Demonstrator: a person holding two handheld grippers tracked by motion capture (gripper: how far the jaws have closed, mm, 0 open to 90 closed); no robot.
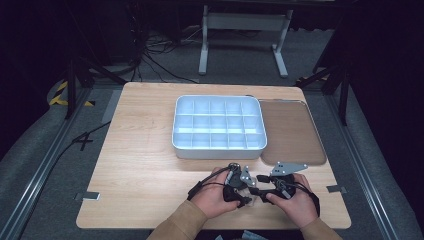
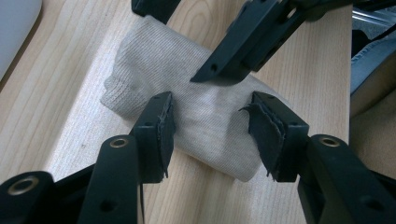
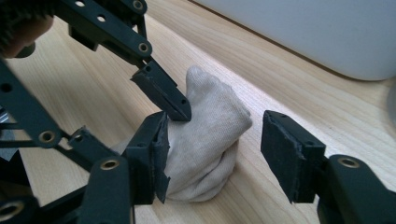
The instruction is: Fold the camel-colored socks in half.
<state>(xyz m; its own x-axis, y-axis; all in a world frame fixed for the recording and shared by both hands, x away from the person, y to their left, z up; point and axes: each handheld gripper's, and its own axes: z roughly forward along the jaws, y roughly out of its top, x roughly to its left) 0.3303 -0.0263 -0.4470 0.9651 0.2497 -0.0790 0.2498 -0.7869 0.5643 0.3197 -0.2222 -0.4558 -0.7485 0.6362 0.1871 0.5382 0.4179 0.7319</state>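
Observation:
A rolled beige knit cloth (image 2: 205, 112) lies on the wooden table (image 1: 145, 165) near its front edge, also seen as cloth (image 3: 210, 126) in the right gripper view. My left gripper (image 2: 210, 126) is open, its jaws straddling the roll's middle from above. My right gripper (image 3: 215, 154) is open too; one pad (image 3: 156, 154) touches the cloth and the other pad (image 3: 285, 154) stands apart from it. In the high view the left gripper (image 1: 239, 186) and right gripper (image 1: 272, 186) meet tip to tip, held by two hands.
A white tray with several compartments (image 1: 218, 148) stands just beyond the grippers at the table's middle. A flat brown tray (image 1: 292, 131) lies to its right. The table's left half is bare wood.

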